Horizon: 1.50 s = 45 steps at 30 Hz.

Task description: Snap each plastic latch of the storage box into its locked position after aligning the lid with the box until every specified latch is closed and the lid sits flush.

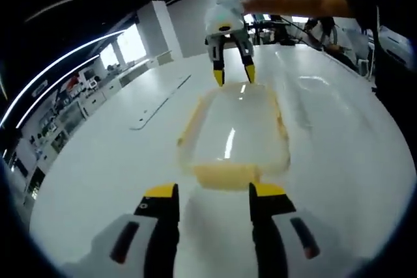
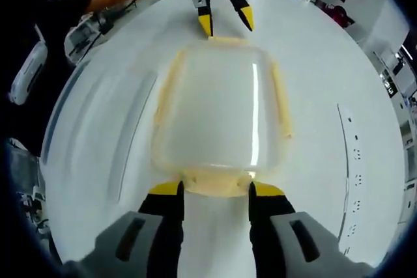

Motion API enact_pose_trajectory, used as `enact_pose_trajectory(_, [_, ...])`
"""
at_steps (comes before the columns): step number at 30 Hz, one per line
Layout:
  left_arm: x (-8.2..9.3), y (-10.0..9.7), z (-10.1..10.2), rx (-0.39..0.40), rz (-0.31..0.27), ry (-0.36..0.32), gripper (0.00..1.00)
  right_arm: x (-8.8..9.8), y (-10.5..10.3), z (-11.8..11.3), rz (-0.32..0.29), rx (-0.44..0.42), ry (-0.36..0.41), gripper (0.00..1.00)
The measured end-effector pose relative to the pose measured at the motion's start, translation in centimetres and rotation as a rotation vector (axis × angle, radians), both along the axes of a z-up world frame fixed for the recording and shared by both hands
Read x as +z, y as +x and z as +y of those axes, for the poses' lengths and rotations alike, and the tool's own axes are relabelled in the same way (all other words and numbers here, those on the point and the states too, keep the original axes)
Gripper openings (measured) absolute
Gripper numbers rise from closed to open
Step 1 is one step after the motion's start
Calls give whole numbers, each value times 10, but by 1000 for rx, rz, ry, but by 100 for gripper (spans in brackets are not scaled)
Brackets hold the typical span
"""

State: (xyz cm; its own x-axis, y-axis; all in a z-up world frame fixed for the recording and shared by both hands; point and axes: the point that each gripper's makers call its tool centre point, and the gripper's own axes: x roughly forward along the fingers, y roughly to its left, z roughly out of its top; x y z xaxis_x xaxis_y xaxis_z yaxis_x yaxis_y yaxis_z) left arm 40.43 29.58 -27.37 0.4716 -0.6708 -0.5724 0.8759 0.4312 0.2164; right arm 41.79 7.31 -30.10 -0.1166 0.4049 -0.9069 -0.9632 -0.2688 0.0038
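the storage box [image 2: 218, 112] sits on the white surface [image 2: 326, 63] with its clear lid [image 2: 215, 96] on top, lying between the two grippers, one at each short end. the left gripper [image 1: 213, 191] has its fingers spread, yellow tips at either side of the pale yellow latch [image 1: 225, 175] on its end; the right gripper [image 2: 215, 190] is the same, fingers spread around the latch [image 2: 215, 182] at the opposite end. neither is pinching anything.

the step in hand looks like closing the end latches. to do it well, i would first check that the lid is seated evenly on all sides, then push each latch square toward the box wall, with the other gripper bracing the far end so the box does not slide on the smooth surface.

the right gripper view looks more steeply down on the lid, showing its yellow side strips and rim more fully. the left gripper view is lower and flatter, showing the person's arm [image 1: 293, 6] above the far gripper and the room beyond. whether either latch is already snapped i cannot tell.
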Motion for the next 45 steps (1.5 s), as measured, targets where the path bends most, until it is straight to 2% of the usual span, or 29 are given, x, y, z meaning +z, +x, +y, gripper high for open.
enact_pose_trajectory(2, [-1, -2, 0, -8, 2, -2, 42, 0, 0, 0, -1, 0, 0, 37])
enact_pose_trajectory(5, [-6, -10, -5, -40, 41, -25, 52, 0, -1, 0, -1, 0, -1, 37])
enact_pose_trajectory(13, [-5, -7, -15, -83, 23, -47, 49, 0, -2, 0, 0, 0, -5, 38])
enact_pose_trajectory(25, [-9, -12, -25, -138, 75, -71, 38, 0, -3, -1, -2, -13, -21, 38])
enact_pose_trajectory(30, [-10, -16, -31, -152, 128, -105, 39, -1, -4, 0, -3, -30, -24, 39])
enact_pose_trajectory(41, [-11, -14, -29, -161, 159, -124, 39, -1, -3, 2, 3, -20, -10, 39])
enact_pose_trajectory(45, [-11, -16, -28, -166, 143, -138, 39, -2, -3, 3, -4, -10, -26, 39])
